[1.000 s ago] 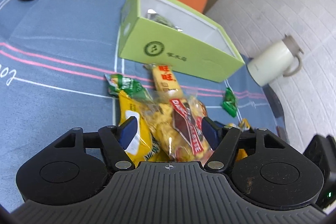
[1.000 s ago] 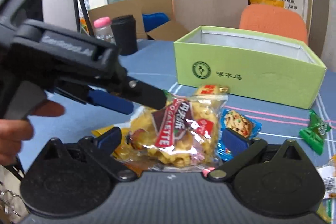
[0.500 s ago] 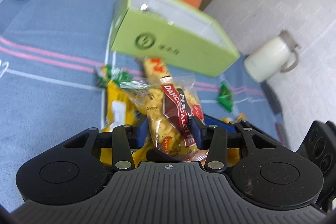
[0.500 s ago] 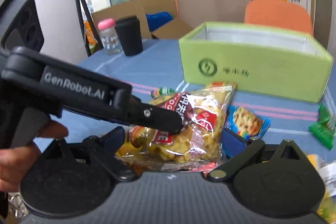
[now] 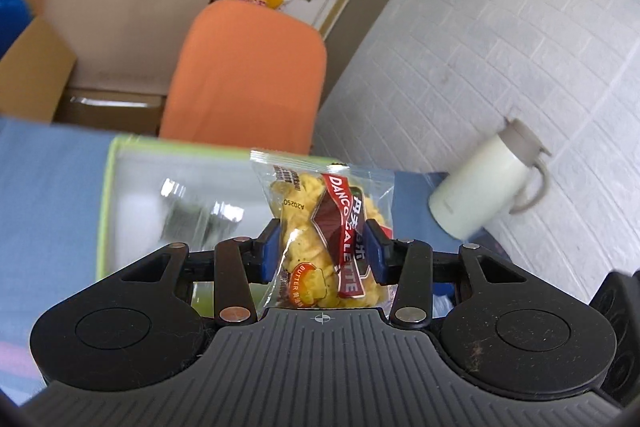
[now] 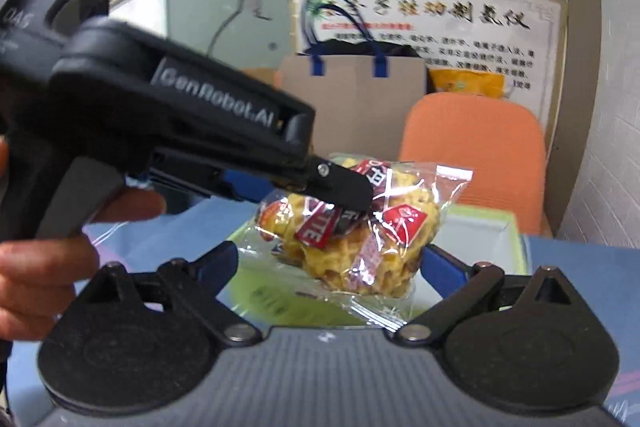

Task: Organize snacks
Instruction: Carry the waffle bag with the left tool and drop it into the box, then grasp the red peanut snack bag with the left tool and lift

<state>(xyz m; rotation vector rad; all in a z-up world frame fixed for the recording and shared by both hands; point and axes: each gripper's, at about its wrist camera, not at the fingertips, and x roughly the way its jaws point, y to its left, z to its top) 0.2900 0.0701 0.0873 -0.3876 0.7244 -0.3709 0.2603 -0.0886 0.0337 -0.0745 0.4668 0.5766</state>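
My left gripper (image 5: 323,247) is shut on a clear galette snack bag (image 5: 320,227) with yellow biscuits and a red label, held up in the air above the open green box (image 5: 105,203). In the right wrist view the same bag (image 6: 360,231) hangs from the left gripper's black fingers (image 6: 340,187), in front of the green box (image 6: 516,227). My right gripper (image 6: 332,267) is open and empty, its blue pads on either side of the bag without touching it.
A cream jug (image 5: 484,183) stands at the right on the blue tablecloth (image 5: 44,171). An orange chair (image 5: 248,79) and a brown paper bag (image 5: 128,11) stand behind the table. The other snacks are out of view.
My left gripper closed on the galette bag and lifted it off the snack pile up to the green box. The right gripper rose with it, staying open.
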